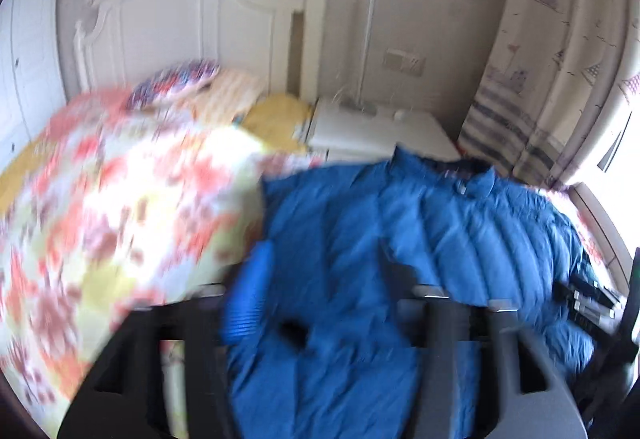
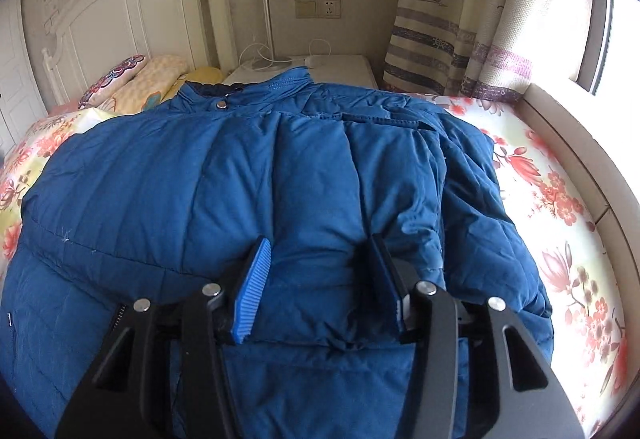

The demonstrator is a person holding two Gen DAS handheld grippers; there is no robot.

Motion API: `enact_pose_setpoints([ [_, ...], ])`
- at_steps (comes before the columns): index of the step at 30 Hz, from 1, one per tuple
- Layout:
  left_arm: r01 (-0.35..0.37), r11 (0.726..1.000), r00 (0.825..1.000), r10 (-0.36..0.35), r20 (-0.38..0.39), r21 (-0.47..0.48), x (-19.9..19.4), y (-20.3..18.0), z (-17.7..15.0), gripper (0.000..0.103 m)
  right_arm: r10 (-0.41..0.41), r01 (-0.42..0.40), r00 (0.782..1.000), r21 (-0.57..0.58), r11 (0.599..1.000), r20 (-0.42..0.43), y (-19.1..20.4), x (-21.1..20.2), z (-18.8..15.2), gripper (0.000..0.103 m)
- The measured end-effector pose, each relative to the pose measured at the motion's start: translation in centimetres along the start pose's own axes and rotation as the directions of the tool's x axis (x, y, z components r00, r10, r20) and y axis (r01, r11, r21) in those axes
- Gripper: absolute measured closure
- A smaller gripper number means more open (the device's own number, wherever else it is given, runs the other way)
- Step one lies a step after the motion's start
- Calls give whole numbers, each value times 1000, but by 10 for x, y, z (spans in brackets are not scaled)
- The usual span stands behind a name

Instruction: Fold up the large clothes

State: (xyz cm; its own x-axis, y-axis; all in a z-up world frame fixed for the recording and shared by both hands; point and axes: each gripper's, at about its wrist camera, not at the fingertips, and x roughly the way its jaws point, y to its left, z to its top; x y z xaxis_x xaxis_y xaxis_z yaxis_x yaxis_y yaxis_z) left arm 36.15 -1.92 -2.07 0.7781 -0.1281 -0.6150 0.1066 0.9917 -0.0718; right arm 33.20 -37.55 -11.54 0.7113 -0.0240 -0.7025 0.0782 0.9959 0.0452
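Observation:
A large blue padded jacket (image 2: 240, 167) lies spread on the floral bed sheet (image 2: 560, 223), collar toward the headboard. My right gripper (image 2: 320, 279) is open, its blue-padded fingers (image 2: 254, 291) resting on the jacket's lower middle with a bulge of fabric between them. In the blurred left wrist view the jacket (image 1: 440, 223) fills the lower right. My left gripper (image 1: 320, 295) has jacket fabric bunched between its jaws; one blue pad (image 1: 246, 299) shows, the other is hidden by cloth. I cannot tell whether it is shut.
A white headboard (image 2: 120, 11) and pillows (image 2: 136, 79) lie at the far left. A white nightstand (image 2: 340, 67) with a lamp pole and cables stands behind the jacket. Curtains (image 2: 460, 19) and a window ledge (image 2: 580, 143) run along the right.

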Motion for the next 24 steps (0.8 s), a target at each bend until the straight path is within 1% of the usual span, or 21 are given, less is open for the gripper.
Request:
enact_pose_setpoints([
  [1, 0, 1000, 1000, 0, 10, 14, 5, -6, 3, 11, 1, -1, 1000, 0, 1000, 1, 2, 0, 0, 53],
  [2, -4, 999, 1000, 4, 4, 34, 17, -15, 4, 11, 4, -4, 1000, 2, 1000, 2, 1, 0, 0, 53],
  [4, -23, 998, 995, 29, -91, 61, 49, -27, -10, 12, 8, -8, 1000, 5, 1000, 4, 4, 0, -1, 53],
  [6, -44, 997, 980, 54, -192, 57, 83, -27, -35, 10, 13, -13, 1000, 7, 1000, 6, 2, 1, -1, 52],
  [7, -38, 997, 982, 49, -182, 66, 89, -27, -46, 10, 16, -16, 1000, 6, 1000, 7, 2, 1, -2, 52],
  [8, -34, 997, 983, 45, -176, 66, 86, -27, -46, 10, 17, -17, 1000, 5, 1000, 7, 2, 1, -2, 51],
  [12, -43, 997, 979, 56, -195, 70, 78, -25, -34, 11, 24, -24, 1000, -15, 1000, 6, 5, 2, -1, 42],
  [15, -46, 997, 991, 54, -122, 63, 61, -27, -8, 11, 19, -19, 1000, -32, 999, 6, 8, 2, -1, 39],
  [17, -46, 996, 995, 52, -87, 71, 62, -35, 15, 11, 18, -18, 1000, -34, 999, 6, 8, 2, -1, 39],
  [19, -48, 996, 994, 55, -95, 77, 76, -43, 33, 11, 21, -21, 1000, -31, 999, 6, 9, 2, -2, 39],
  [20, -52, 995, 990, 63, -127, 87, 93, -49, 40, 11, 24, -24, 1000, -29, 999, 6, 8, 2, -2, 39],
  [22, -64, 993, 978, 82, -191, 102, 122, -57, 42, 11, 29, -29, 1000, -25, 999, 7, 8, 3, -1, 39],
  [23, -79, 991, 964, 103, -243, 106, 145, -57, 37, 10, 32, -32, 999, -23, 999, 7, 8, 2, -2, 39],
  [24, -84, 991, 954, 111, -280, 106, 161, -55, 30, 6, 37, -37, 999, -21, 999, 9, 7, 2, -1, 39],
])
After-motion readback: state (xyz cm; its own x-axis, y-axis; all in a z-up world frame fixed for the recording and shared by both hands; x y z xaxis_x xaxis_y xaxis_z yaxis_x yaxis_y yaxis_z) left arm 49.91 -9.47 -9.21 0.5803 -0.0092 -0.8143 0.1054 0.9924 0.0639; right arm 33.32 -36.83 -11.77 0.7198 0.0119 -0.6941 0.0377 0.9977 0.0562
